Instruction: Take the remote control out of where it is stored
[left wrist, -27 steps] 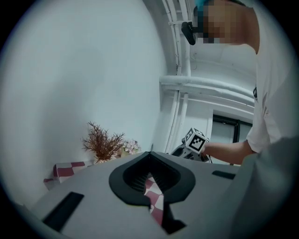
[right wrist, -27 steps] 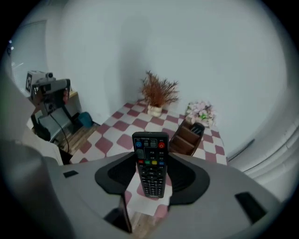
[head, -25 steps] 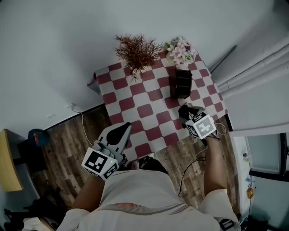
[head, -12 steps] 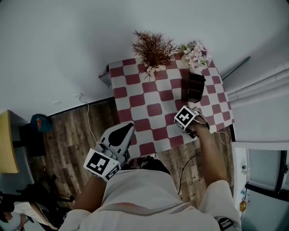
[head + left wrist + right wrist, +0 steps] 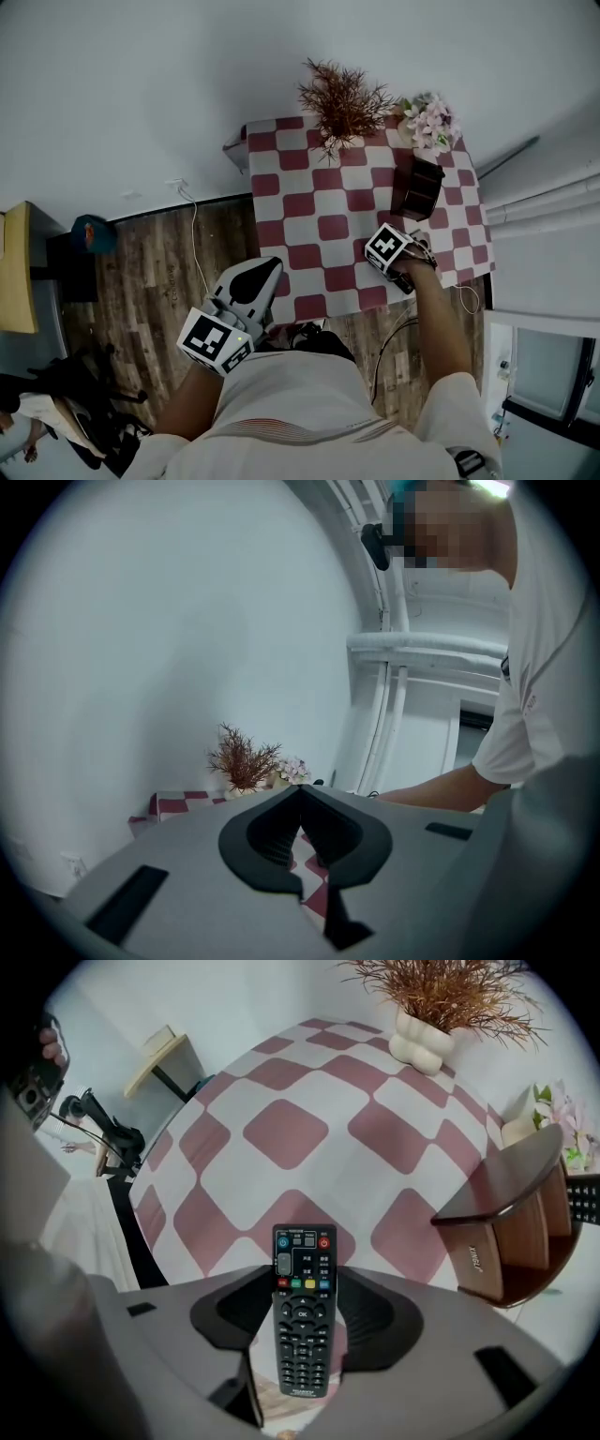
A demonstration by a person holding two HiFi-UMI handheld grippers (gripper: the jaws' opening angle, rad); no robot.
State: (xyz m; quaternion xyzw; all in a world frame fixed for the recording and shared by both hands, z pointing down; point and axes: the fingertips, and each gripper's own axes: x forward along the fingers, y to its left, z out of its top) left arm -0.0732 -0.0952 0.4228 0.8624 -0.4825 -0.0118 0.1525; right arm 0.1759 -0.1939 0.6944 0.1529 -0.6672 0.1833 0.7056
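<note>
A black remote control (image 5: 302,1316) with coloured buttons stands lengthwise between the jaws of my right gripper (image 5: 302,1283), which is shut on it. It hangs above the red-and-white checked tablecloth (image 5: 309,1129). In the head view the right gripper (image 5: 394,251) is over the table's near right part, just in front of the dark wooden holder (image 5: 419,187). That holder (image 5: 511,1218) shows at the right of the right gripper view, with the end of another remote (image 5: 586,1199) poking from it. My left gripper (image 5: 239,300) hangs off the table's near left corner, over the floor; its jaws (image 5: 300,794) meet with nothing between them.
A dried brown plant in a white vase (image 5: 345,98) and a pink flower bunch (image 5: 429,122) stand at the table's far edge. White curtains (image 5: 553,197) hang at the right. A cable (image 5: 192,234) runs over the wooden floor at the left.
The right gripper has turned and shifted left relative to the wooden holder, towards the table's near edge, with the remote in it. The left gripper has stayed put.
</note>
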